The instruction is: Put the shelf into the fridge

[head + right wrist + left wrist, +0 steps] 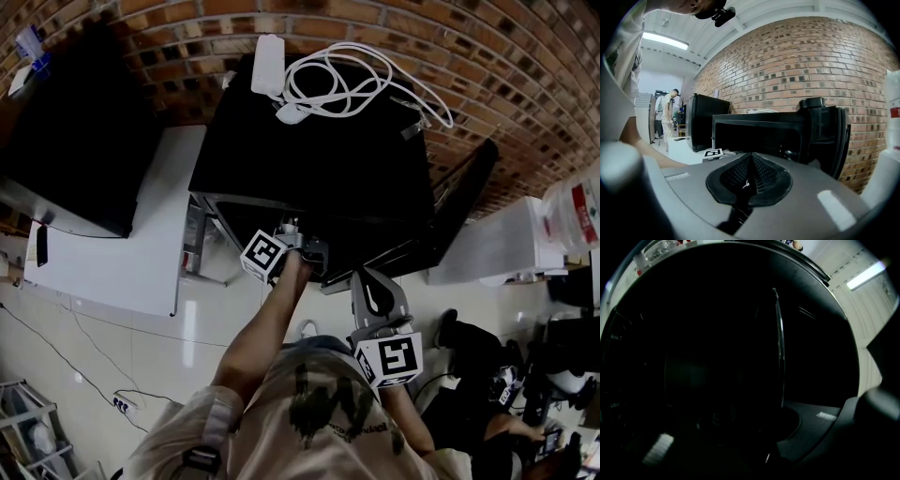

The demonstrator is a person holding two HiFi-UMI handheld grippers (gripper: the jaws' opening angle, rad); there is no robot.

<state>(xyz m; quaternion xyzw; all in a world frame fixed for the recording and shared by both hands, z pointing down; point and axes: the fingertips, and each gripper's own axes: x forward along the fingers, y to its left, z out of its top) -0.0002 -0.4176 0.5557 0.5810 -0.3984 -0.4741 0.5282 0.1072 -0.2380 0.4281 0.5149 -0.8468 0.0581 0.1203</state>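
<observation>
A black mini fridge [319, 159] stands against the brick wall with its door [464, 202] swung open to the right. My left gripper [296, 234] reaches into the dark opening. In the left gripper view almost everything is black. A thin shelf edge [779, 348] runs up from between the nearly closed jaws, which look shut on it. My right gripper [366, 279] hangs just outside the fridge [754, 136], shut with nothing in it [750, 161]. The right gripper view also shows the open door [827, 136] and the left gripper's marker cube [712, 153].
A white cable [347, 80] and a white adapter [268, 64] lie on top of the fridge. A black box [75, 141] sits on a white table [141, 244] to the left. A white cabinet [487, 244] stands behind the door. Another person [663, 110] stands far off.
</observation>
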